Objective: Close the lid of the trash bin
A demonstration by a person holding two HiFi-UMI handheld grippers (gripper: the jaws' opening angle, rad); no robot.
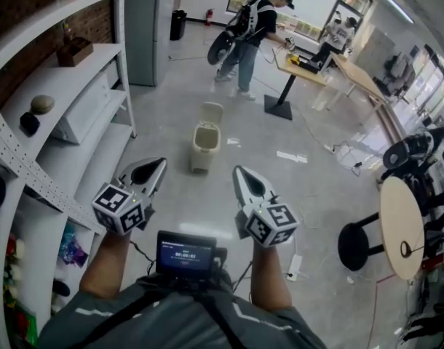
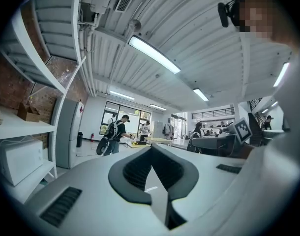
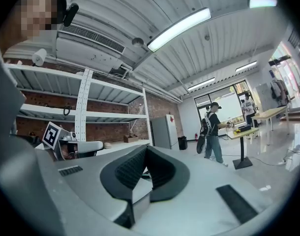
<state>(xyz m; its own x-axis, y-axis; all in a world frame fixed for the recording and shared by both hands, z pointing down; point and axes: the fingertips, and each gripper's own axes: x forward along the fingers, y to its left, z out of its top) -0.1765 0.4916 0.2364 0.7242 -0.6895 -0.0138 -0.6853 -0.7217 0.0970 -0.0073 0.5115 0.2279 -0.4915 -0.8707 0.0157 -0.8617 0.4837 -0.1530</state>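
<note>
A small beige trash bin (image 1: 205, 148) stands on the grey floor a few steps ahead, its lid (image 1: 211, 113) tipped up and open. My left gripper (image 1: 156, 166) and right gripper (image 1: 240, 174) are held close to my body and point towards the bin, well short of it. Each has its jaws pressed together with nothing between them. Both gripper views tilt up at the ceiling, so the bin is hidden there; the left gripper (image 2: 151, 149) and the right gripper (image 3: 145, 149) show shut pads.
White shelving (image 1: 84, 104) with a box and small items runs along the left. A grey cabinet (image 1: 145, 27) stands behind it. People stand at a desk (image 1: 302, 64) at the back. A round table (image 1: 401, 226) and black stool (image 1: 357, 246) are at the right.
</note>
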